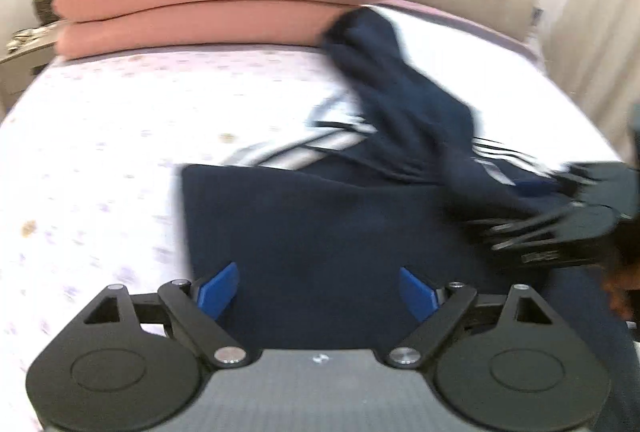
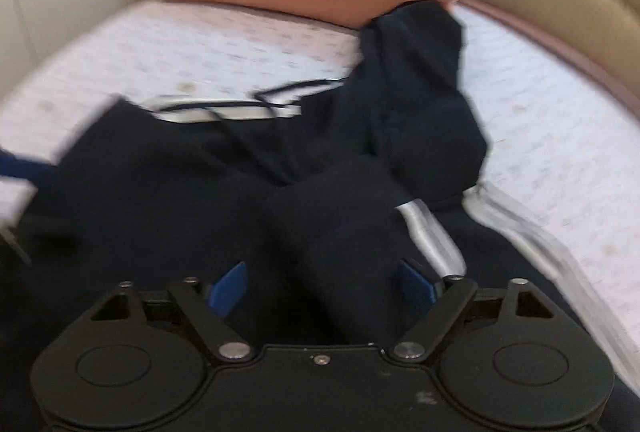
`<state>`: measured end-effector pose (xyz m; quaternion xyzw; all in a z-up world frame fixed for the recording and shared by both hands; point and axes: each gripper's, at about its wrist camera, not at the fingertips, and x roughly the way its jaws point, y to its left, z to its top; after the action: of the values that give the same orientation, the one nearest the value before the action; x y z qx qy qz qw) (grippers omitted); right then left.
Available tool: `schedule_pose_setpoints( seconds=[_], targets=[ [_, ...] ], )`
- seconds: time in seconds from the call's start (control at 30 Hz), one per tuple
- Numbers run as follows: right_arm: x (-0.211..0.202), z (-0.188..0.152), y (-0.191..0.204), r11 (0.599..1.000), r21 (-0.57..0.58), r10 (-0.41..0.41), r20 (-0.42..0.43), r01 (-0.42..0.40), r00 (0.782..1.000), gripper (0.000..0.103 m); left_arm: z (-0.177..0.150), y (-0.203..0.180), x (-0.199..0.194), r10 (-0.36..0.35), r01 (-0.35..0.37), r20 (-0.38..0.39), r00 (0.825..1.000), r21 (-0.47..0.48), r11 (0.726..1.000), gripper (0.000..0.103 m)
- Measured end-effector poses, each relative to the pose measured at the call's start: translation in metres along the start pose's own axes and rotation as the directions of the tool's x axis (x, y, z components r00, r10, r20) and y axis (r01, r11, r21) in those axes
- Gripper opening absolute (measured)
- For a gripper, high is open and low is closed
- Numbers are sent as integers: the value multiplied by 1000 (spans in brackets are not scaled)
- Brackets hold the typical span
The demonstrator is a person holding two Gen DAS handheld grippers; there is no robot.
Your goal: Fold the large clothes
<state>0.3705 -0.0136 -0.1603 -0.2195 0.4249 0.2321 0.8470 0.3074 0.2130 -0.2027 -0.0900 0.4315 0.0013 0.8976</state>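
Navy garment (image 1: 320,224) rumpled on bed (image 1: 100,136), left tool (image 1: 318,292) agape, right tool (image 2: 320,288) agape over fabric, left view alone shows it.

No readable text, labels, brands or nos. in either view. Small pale mark on left gripper (image 1: 319,290) body, lower centre of frame, too blurred to read. Navy garment (image 1: 320,224) shows white stripes only, no lettering.
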Motion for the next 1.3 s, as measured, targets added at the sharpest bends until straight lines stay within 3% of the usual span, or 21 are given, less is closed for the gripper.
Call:
schedule_pose_setpoints(
  seconds=[0.07, 0.13, 0.23, 0.27, 0.3, 0.33, 0.4, 0.53, 0.63, 0.67, 0.7, 0.73, 0.77, 0.83, 0.93, 0.97, 1.03, 1.07, 1.13, 1.2, 1.3],
  targets=[
    [3, 0, -13, 996, 91, -4, 17, 2, 1000, 12, 11, 27, 16, 67, -65, 17, 998, -87, 994, 89],
    [-13, -7, -45, 958, 263, 85, 111, -111, 990, 12, 20, 51, 35, 48, -46, 5, 999, -161, 986, 89],
    [-54, -31, -91, 866, 400, 155, 358, -301, 921, 12, 30, 66, 57, 68, -69, -12, 998, -197, 978, 83],
    [-64, -42, -107, 824, 457, 136, 416, -336, 899, 14, 31, 65, 60, 72, -70, 7, 997, -192, 979, 76],
    [-69, -55, -122, 772, 522, 113, 448, -362, 887, 22, 32, 65, 59, 76, -68, 37, 996, -181, 981, 52],
    [-69, -72, -138, 702, 603, 89, 454, -379, 887, 30, 34, 63, 63, 62, -52, 52, 997, -171, 984, 41],
    [-57, -95, -159, 619, 695, 86, 403, -366, 911, 65, 38, 56, 71, 85, -72, 67, 994, -172, 982, 27],
    [-28, -134, -179, 547, 781, 102, 296, -302, 950, 71, 36, 54, 72, 111, -93, 90, 990, -184, 978, 25],
    [-16, -139, -183, 554, 780, 106, 282, -292, 954, 77, 33, 58, 73, 108, -88, 95, 990, -186, 978, 31],
    [-11, -136, -183, 564, 777, 99, 271, -279, 957, 78, 31, 61, 67, 102, -82, 95, 990, -194, 978, 28],
    [-5, -133, -183, 578, 774, 90, 253, -258, 963, 76, 30, 63, 62, 94, -73, 102, 990, -195, 978, 15],
    [-2, -129, -184, 593, 769, 83, 238, -239, 968, 66, 31, 61, 60, 100, -79, 119, 988, -168, 983, 11],
    [-3, -126, -184, 608, 760, 63, 241, -229, 969, 9, 31, 56, 56, 118, -101, 143, 983, -121, 987, 8],
    [-21, -126, -180, 641, 742, -37, 286, -197, 958, 11, 26, 43, 46, 149, -138, 236, 960, -63, 988, 7],
    [-43, -133, -180, 641, 715, -108, 446, -281, 889, 9, 17, 44, 33, 181, -136, 343, 921, -152, 979, 7],
    [-42, -132, -182, 642, 721, -124, 433, -260, 893, 10, 15, 47, 38, 195, -142, 330, 924, -177, 974, 7],
    [-26, -129, -189, 645, 736, -91, 343, -207, 935, 16, 12, 50, 51, 212, -164, 281, 936, -184, 969, 9],
    [-16, -130, -193, 635, 754, -75, 275, -167, 958, 41, 11, 51, 54, 216, -176, 262, 941, -169, 970, 12],
    [-3, -132, -197, 629, 774, -69, 144, -69, 987, 46, 11, 49, 51, 240, -207, 243, 940, -154, 966, 23],
    [-11, -137, -197, 637, 770, -100, 133, -39, 986, 82, 16, 46, 43, 277, -247, 227, 934, -149, 957, 48],
    [-39, -134, -190, 645, 764, -205, 168, 4, 964, 84, 25, 30, 15, 275, -263, 234, 933, -82, 961, 80]
  ],
)
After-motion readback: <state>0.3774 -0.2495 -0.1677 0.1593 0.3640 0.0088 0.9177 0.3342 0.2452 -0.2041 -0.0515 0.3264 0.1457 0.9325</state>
